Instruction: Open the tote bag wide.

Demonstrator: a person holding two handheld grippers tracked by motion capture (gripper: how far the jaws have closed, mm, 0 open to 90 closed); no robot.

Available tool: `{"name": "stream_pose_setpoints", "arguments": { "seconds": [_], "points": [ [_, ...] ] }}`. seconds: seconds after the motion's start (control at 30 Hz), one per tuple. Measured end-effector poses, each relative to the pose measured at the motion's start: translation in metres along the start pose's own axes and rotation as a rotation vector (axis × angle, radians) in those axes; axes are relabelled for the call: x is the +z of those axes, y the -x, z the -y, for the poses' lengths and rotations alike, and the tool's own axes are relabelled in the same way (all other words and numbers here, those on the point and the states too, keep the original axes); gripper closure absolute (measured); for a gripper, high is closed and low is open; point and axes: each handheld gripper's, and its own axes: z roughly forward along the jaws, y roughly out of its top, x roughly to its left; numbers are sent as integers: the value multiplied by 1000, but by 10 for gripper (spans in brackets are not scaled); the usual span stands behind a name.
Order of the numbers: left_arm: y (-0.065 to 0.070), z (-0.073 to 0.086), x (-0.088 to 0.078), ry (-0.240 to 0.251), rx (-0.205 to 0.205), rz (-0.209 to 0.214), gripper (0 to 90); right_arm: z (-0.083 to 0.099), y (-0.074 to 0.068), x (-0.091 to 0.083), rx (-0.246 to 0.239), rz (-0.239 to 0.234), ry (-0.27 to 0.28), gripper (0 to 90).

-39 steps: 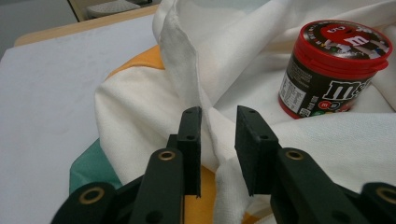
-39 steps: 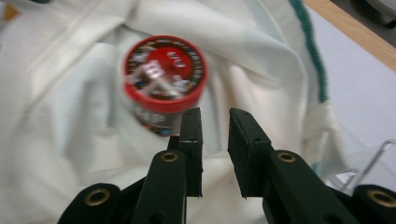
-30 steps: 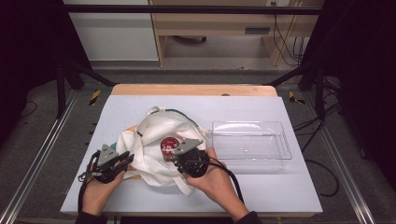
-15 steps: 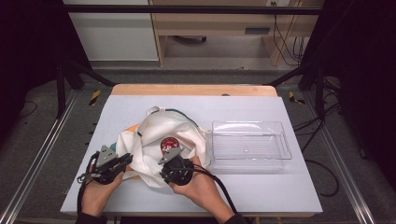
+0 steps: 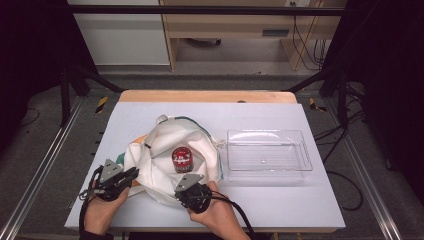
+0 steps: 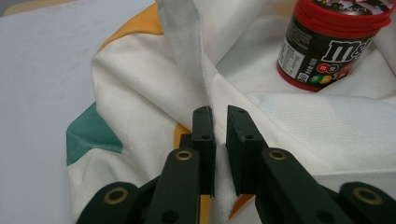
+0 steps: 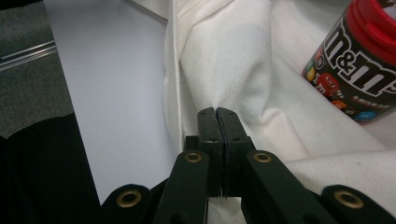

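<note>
At the near edge of the pale grey table [image 5: 310, 210], the person's right hand [image 5: 216, 216] holds the right gripper [image 5: 192, 185] against the near rim of a white cloth bag with orange and green patches [image 5: 165, 150]. In the right gripper view its two black jaws stand pressed together, with a fold of the bag's white fabric [image 7: 224, 65] pinched up between their tips; the seam of the rim runs up just left of them.

To the left, the left hand [image 5: 102, 212] holds the left gripper [image 5: 131, 174] at the bag's left side. In the left gripper view its jaws stand nearly closed, a narrow gap between them, and the bag's cloth [image 6: 140, 79] rises from that gap as a grey-white strap or edge [image 6: 184, 42]; whether the cloth is truly clamped I cannot tell. A green patch [image 6: 91, 135] and an orange patch [image 6: 135, 23] show on the fabric beside the jaws.

Farther in, a round black candy tub with a red lid and base [image 5: 182, 158] stands upright inside the spread-open mouth of the bag, on the white cloth, between and beyond the two grippers. Its colourful candy print faces the right gripper's camera [image 7: 362, 60] and the left one [image 6: 334, 42].

To the right of the bag, just beside it, lies a clear rectangular plastic tray [image 5: 300, 150] on the table. Beyond the table's far wooden edge [image 5: 207, 96] is grey floor [image 5: 225, 75] and pale furniture.
</note>
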Motion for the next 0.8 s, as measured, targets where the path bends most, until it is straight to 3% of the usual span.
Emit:
{"name": "stream_pose_setpoints", "arguments": {
  "seconds": [0.27, 0.3, 0.57, 0.7, 0.8],
  "points": [
    [-1, 2, 0, 16, -3, 6, 820, -2, 3, -1, 5, -13, -2, 864],
    [-2, 3, 1, 14, -2, 6, 819, -6, 6, -6, 13, -14, 18, 793],
    [-1, 3, 0, 43, -3, 5, 796, -23, 19, -27, 22, 19, 50, 617],
    [0, 3, -1, 59, -7, 3, 725, -33, 31, -30, 25, 62, 62, 514],
    [0, 1, -4, 99, -10, -5, 647, -41, 39, -27, 27, 94, 86, 424]
  ]
}}
